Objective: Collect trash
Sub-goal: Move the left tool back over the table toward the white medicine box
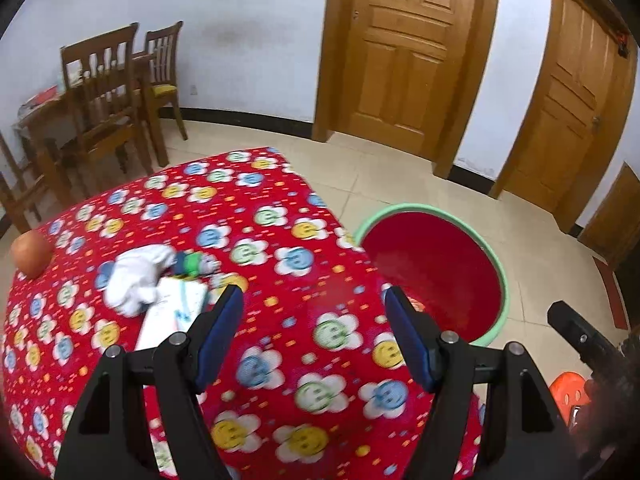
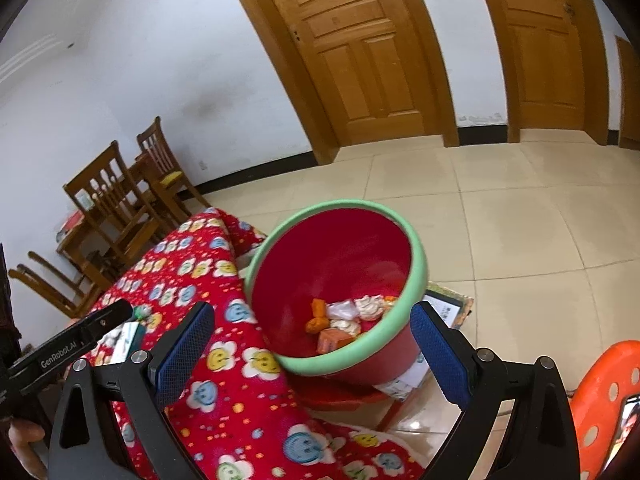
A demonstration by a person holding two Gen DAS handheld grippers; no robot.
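The right tool hangs with its blue-padded jaws spread wide and nothing between them, above the edge of a worktop covered in a red cloth printed with smiling flowers. Straight ahead, just beside the worktop's edge, a red bucket with a green rim stands on the tiled floor, tilted in this view. In its bottom lie orange scraps, white crumpled wrappers and a reddish packet. At the left edge the left tool reaches in over the cloth, near a white carton. Wooden chairs stand by the far wall, two wooden doors behind, and an orange perforated stool at lower right.
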